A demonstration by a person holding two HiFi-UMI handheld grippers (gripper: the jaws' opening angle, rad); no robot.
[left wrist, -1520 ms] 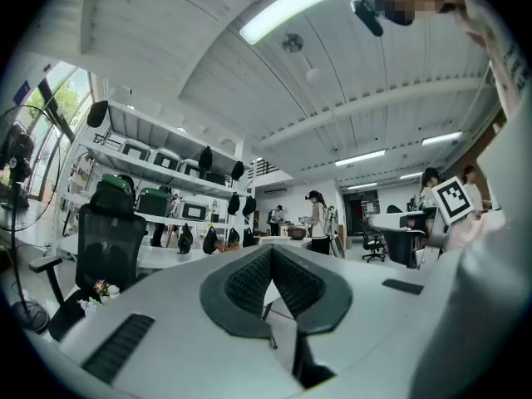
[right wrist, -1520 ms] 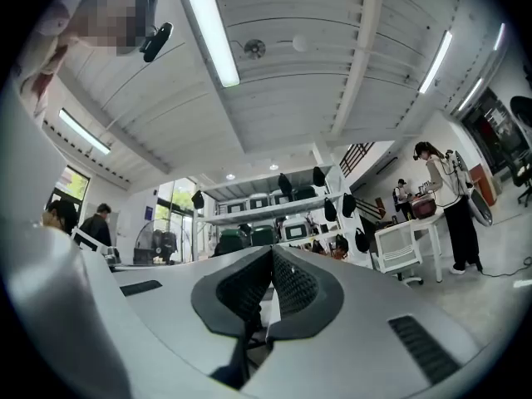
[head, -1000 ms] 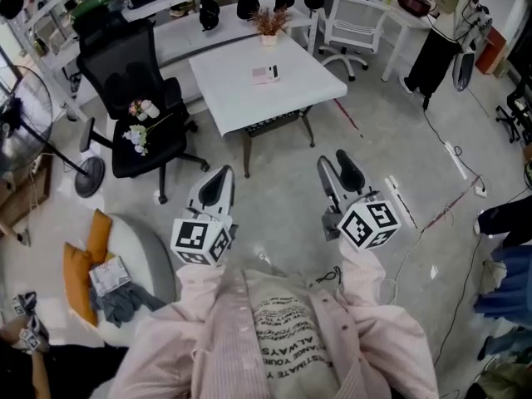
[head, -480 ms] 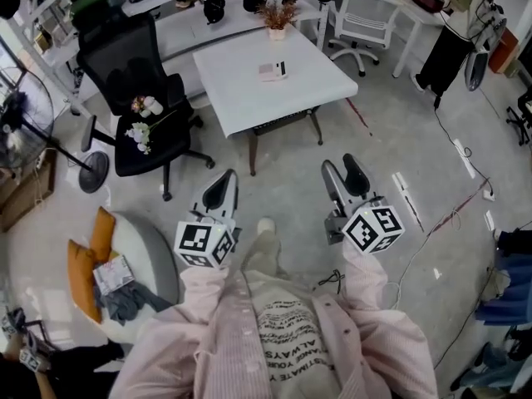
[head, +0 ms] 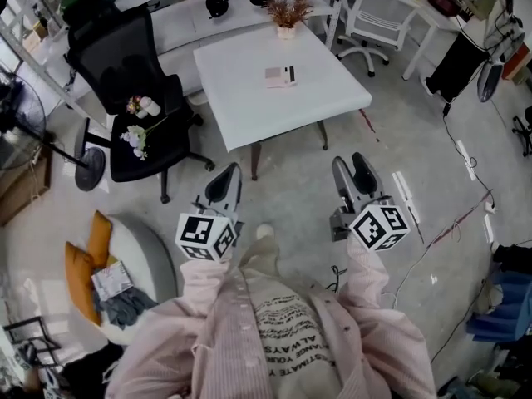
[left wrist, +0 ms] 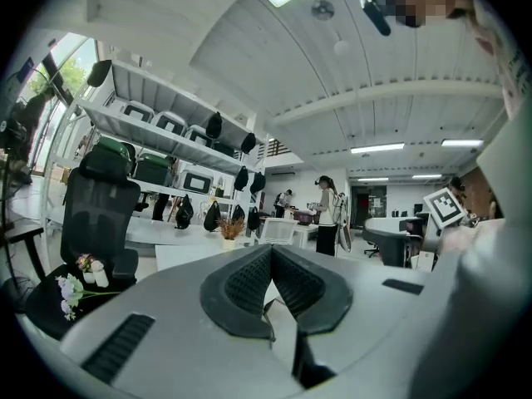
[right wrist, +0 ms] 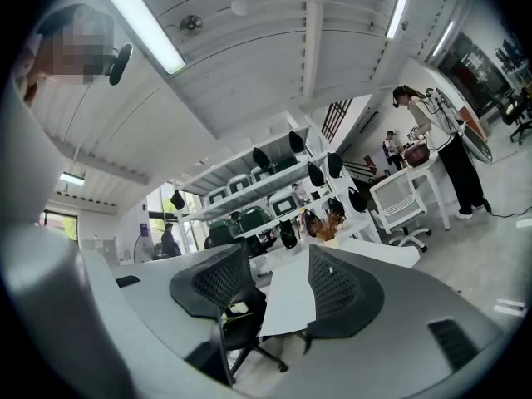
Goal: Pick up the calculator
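The calculator [head: 281, 76], small and pinkish with a dark edge, lies flat near the middle of a white square table [head: 249, 102] in the head view. Both grippers are held over the floor short of the table's near edge, pointing towards it. My left gripper [head: 229, 173] is shut and empty, its pads meeting at the tips [left wrist: 271, 252]. My right gripper [head: 349, 163] stands open with nothing between its fingers; the white tabletop [right wrist: 291, 293] shows through its gap [right wrist: 278, 260]. The calculator cannot be made out in either gripper view.
A black office chair [head: 133, 98] with flowers [head: 137, 131] on its seat stands left of the table. A potted dried plant [head: 287, 13] sits at the table's far edge, a white chair [head: 374, 15] behind. A grey beanbag [head: 137, 252], a fan base [head: 87, 169] and floor cables [head: 449, 214] lie around.
The person has walked forward with both grippers, so the table and calculator have come nearer in the head view. A shoe now shows between the grippers.
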